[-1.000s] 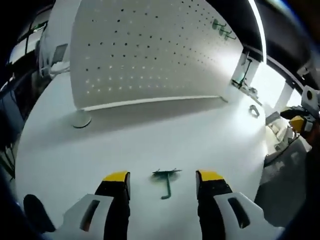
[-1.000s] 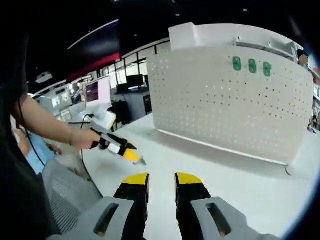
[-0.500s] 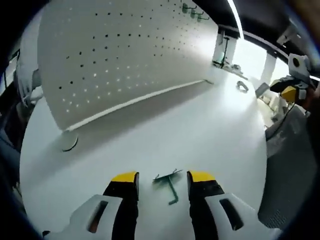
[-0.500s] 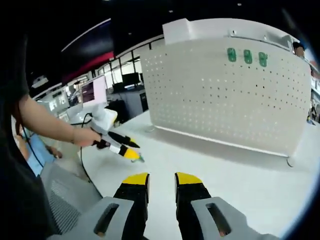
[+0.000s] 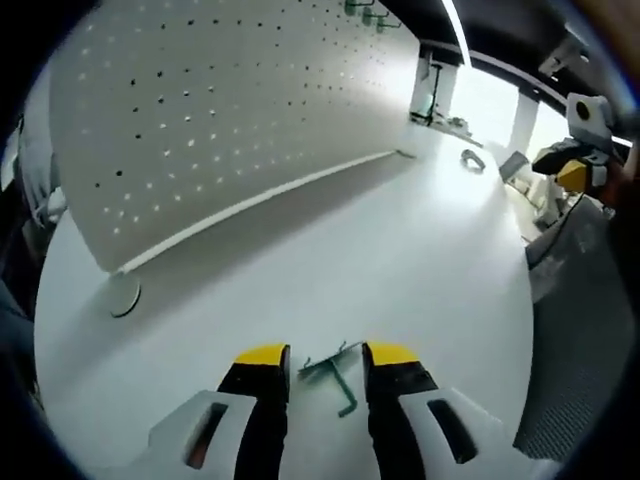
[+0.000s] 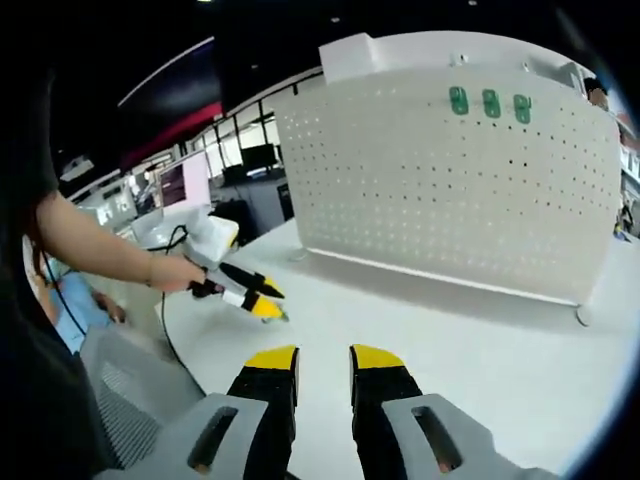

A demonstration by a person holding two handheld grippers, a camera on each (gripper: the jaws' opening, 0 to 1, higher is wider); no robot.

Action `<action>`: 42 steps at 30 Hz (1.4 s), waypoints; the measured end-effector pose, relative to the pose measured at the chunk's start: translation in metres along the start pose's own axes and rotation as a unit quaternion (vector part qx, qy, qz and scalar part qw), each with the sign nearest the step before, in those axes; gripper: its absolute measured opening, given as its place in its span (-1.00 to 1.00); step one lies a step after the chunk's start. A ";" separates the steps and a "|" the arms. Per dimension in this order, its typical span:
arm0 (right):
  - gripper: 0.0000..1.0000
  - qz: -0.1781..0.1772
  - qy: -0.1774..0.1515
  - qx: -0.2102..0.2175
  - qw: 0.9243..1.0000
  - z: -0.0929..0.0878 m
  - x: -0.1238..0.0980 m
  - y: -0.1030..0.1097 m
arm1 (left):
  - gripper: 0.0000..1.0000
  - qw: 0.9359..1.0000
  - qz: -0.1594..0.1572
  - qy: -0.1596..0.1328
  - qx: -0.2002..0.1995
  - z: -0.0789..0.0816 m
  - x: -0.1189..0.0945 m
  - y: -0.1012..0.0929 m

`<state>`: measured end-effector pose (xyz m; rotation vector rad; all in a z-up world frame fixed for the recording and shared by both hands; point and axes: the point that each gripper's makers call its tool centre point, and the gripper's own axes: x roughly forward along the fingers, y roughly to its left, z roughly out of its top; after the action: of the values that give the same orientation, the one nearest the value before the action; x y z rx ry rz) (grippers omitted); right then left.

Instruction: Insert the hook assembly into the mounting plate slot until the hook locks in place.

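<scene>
A small green hook assembly (image 5: 336,374) lies flat on the white table (image 5: 400,270), between the yellow-tipped jaws of my left gripper (image 5: 327,356). The jaws stand close on either side of it, still open, with a sliver of table showing beside the hook. The white perforated mounting plate (image 5: 230,120) stands upright beyond. In the right gripper view the plate (image 6: 450,190) carries three green hooks (image 6: 490,103) near its top edge. A hand holds my left gripper (image 6: 268,304) low over the table there. My right gripper (image 6: 323,360) hovers open, holding nothing.
Round white feet (image 5: 123,296) (image 6: 583,316) prop the plate at its ends. The table's edge (image 5: 525,300) curves down the right, with my right gripper (image 5: 582,172) beyond it. A person's forearm (image 6: 95,250) reaches in from the left, with screens and desks behind.
My left gripper has moved closer to the table and its jaws have narrowed around the hook. The right gripper has barely shifted.
</scene>
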<state>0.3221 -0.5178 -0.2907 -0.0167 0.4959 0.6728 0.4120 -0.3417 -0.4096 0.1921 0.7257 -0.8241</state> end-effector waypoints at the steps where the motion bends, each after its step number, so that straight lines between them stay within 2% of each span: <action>1: -0.62 0.001 0.000 0.000 1.000 0.000 0.000 0.001 | -0.35 1.000 -0.002 0.000 -0.003 0.000 -0.001 -0.001; 5: -0.62 0.002 0.000 0.002 1.000 -0.001 0.001 0.002 | -0.29 1.000 -0.002 0.004 -0.008 -0.007 -0.007 0.001; 10: -0.63 0.002 0.001 0.004 1.000 -0.002 0.000 0.000 | -0.27 1.000 0.011 -0.010 -0.015 -0.007 -0.018 0.009; 14: -0.63 0.003 0.002 0.007 1.000 -0.004 0.001 0.000 | -0.30 1.000 0.023 -0.004 -0.020 -0.012 -0.022 0.018; 18: -0.63 0.006 0.003 0.004 1.000 -0.004 0.002 0.001 | -0.34 1.000 0.028 0.008 -0.005 -0.015 -0.022 0.024; 29: -0.63 0.001 0.008 0.015 1.000 -0.007 0.001 -0.005 | -0.41 0.999 0.022 0.026 0.016 -0.018 -0.010 0.023; 33: -0.63 0.001 0.010 0.018 1.000 -0.009 0.001 -0.004 | -0.50 1.000 0.013 0.021 0.008 -0.015 -0.007 0.020; 42: -0.63 0.006 0.014 0.022 1.000 -0.010 0.004 -0.004 | -0.51 1.000 0.007 0.021 0.020 -0.013 -0.001 0.015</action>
<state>0.3230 -0.5198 -0.3020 0.0183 0.5379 0.6748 0.4157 -0.3254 -0.4201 0.2501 0.7474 -0.8242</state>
